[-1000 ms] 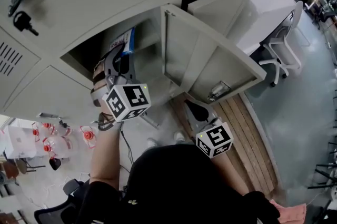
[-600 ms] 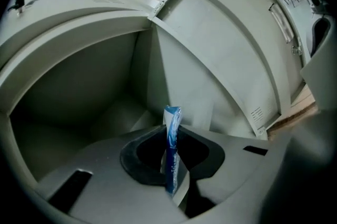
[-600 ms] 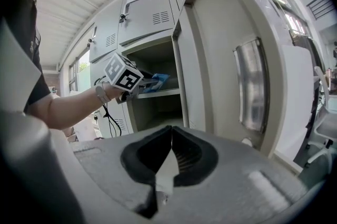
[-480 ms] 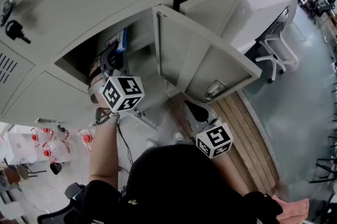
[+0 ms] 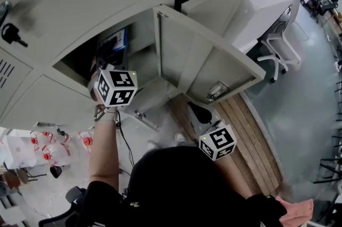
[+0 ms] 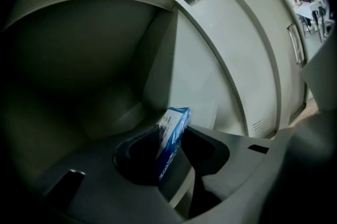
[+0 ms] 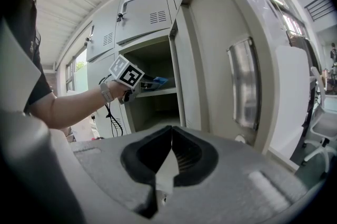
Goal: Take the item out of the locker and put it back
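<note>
Left hand-held gripper, jaws just opening partway, flanks blue packet.

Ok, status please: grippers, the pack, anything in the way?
Left gripper in locker, jaws just opening, pack between them. Right gripper shut, empty, outside. Door open, nothing in the way.

- A white cube with black square markers is carried on the left tool, and a matching cube on the right tool.
- Both tools are moulded in grey.
- A black short sleeve and a wristband are worn.
</note>
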A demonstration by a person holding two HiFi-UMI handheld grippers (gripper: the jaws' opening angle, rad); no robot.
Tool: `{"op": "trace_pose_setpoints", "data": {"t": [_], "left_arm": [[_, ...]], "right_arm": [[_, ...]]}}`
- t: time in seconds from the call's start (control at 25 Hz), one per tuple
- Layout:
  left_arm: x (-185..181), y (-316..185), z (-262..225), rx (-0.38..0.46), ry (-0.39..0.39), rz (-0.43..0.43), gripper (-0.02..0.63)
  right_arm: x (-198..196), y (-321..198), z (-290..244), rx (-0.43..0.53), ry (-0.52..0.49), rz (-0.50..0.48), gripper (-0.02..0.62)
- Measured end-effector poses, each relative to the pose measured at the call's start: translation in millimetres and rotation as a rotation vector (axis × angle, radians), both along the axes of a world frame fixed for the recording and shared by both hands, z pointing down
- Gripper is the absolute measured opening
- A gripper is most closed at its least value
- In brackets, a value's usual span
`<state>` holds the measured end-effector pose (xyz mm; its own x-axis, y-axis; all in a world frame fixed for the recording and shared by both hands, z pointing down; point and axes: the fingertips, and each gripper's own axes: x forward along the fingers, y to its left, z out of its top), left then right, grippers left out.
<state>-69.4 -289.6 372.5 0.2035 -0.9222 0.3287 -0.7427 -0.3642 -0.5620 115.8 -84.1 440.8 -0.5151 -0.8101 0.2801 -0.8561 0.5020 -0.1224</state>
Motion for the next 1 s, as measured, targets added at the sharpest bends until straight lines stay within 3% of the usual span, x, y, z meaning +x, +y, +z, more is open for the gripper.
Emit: {"op": "trace_pose_setpoints", "data": {"t": [0.12, 0.32, 0.56, 1.0], "left_arm": [[1.6, -2.3, 5.8, -0.036, 0.042, 0.026, 0.158], [4.3, -5.1, 10.9, -0.062, 0.043, 0.043, 0.216], [11.5, -3.5, 17.2, -0.130, 0.111, 0.088, 0.224], [13.0, -2.8, 17.6, -0.165, 0.135, 0.121, 0.246]], "right_arm": [[-0.4, -0.7, -0.6, 0.001, 0.002, 0.002, -0.002], [0.0, -2.0, -0.5, 0.001, 0.002, 0.007, -0.002], [0.2, -3.2, -0.3, 0.001, 0.003, 0.012, -0.002], [-3.3, -4.8, 0.7, -0.002, 0.004, 0.008, -0.002]]}}
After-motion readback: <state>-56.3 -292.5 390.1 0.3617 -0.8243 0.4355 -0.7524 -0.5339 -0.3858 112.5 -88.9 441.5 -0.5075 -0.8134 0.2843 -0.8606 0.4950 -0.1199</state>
